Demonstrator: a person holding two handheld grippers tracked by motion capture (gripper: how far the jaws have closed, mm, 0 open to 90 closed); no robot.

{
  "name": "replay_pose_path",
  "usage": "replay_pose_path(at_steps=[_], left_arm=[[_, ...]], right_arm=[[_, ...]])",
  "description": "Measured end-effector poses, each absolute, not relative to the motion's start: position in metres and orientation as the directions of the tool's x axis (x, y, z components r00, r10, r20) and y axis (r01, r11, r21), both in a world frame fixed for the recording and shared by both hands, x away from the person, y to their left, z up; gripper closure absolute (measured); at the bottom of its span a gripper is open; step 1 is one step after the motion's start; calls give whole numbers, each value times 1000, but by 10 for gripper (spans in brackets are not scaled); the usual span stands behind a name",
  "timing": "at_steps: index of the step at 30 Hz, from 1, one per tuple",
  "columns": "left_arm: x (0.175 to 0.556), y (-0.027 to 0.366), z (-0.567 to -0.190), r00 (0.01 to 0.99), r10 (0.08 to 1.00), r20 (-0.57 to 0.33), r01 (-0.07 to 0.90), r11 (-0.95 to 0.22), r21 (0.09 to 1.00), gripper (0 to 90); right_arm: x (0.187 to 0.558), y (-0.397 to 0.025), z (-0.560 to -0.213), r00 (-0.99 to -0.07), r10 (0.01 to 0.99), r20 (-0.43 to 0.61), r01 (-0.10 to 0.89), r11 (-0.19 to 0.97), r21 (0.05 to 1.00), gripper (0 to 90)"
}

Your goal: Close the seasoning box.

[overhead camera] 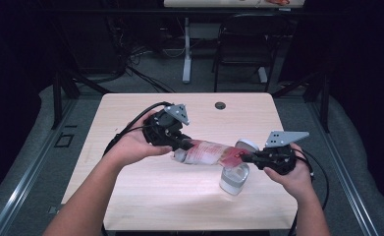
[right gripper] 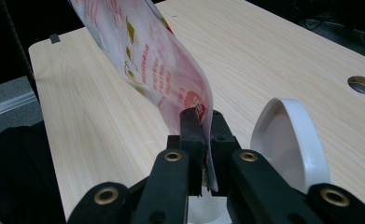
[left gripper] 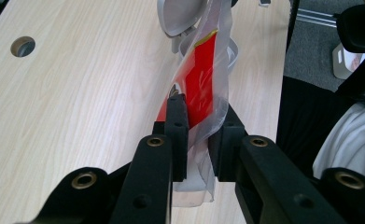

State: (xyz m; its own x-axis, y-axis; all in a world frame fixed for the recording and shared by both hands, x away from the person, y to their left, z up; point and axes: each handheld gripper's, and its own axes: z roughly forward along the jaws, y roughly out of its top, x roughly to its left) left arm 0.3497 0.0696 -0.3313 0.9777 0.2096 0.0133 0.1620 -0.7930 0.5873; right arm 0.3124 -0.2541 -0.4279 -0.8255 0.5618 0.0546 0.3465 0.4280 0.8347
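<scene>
Tongs (right gripper: 202,116), red-printed packet (right gripper: 161,74), writing unreadable

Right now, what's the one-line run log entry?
left claw: shut on pouch | right claw: shut on pouch | pouch: held off table over open-lidded container

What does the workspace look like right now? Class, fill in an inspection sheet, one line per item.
Surface: pale wood table with a round cable hole.
Job's things: red-printed plastic pouch held off the table between both tools; white container with its flip lid open stands below the pouch's right end.
Clutter: nothing seen.
Grippers: left tool shut on one pouch end, right tool shut on the other.
Cables: black cables trail from the tools.
Surroundings: black chair, grey floor, dark drapes.
</scene>
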Motion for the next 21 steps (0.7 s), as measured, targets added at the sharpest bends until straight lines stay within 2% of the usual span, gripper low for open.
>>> replay_pose_path(at_steps=[21], left_arm=[[349, 68, -331, 978, 209, 13, 162, -793, 587, 800]], right_arm=[[312, -254, -428, -825, 563, 50, 345, 431, 834, 883]])
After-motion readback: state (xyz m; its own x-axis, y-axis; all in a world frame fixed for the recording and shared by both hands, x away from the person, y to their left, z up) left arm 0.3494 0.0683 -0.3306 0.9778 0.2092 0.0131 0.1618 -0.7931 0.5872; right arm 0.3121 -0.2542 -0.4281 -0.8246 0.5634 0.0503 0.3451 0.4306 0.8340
